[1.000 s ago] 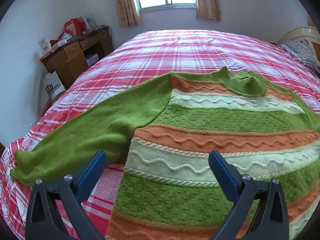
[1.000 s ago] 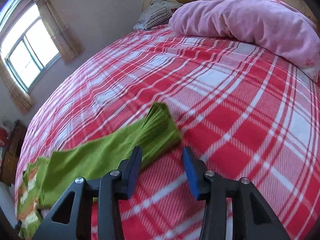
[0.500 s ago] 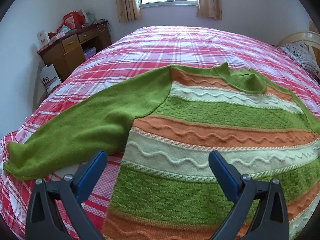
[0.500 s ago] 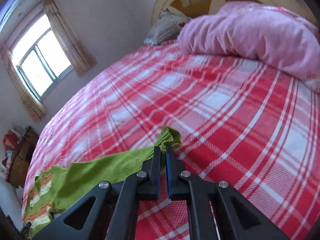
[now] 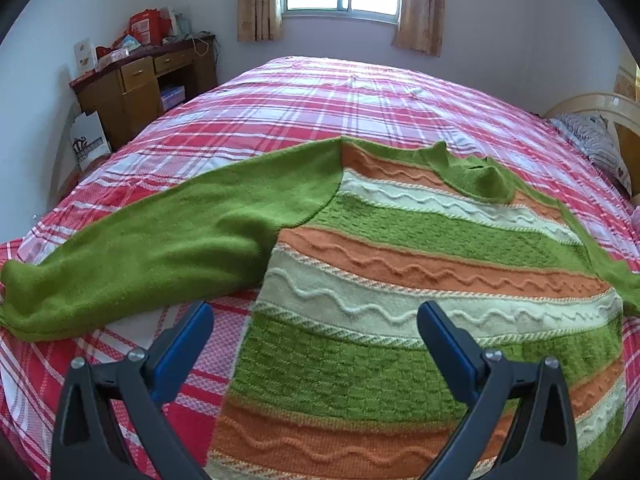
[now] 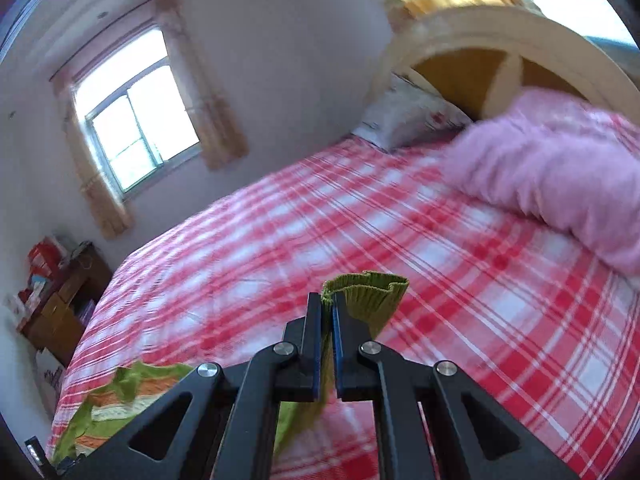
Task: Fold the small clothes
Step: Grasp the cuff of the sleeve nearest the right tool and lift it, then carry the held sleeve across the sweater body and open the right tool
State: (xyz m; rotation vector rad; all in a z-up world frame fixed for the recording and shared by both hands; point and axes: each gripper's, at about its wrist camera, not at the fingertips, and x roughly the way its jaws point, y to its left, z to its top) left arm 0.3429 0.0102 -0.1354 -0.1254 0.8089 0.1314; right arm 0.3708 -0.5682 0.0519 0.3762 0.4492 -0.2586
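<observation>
On the bed point(image 5: 360, 92) my sweater point(image 5: 400, 280) lies spread flat, front up, its left sleeve point(image 5: 152, 256) stretched out toward the bed's edge. My right tongs point(image 6: 327, 308) are clamped on the right cuff point(image 6: 370, 292), which stands clear of the plaid bedspread. My left tongs point(image 5: 316, 320) hang apart over the lower body, holding nothing. To fold this sleeve well, I'd judge I should carry the cuff across the chest in a low arc, keep the knit taut but unstretched, and lay it flat before letting go; the left tongs could pin the shoulder. Plenty of bare bedspread lies beyond the collar. A pink quilt point(image 6: 560, 168) and pillow point(image 6: 408, 116) sit near the headboard point(image 6: 480, 40), well apart from the cuff.
</observation>
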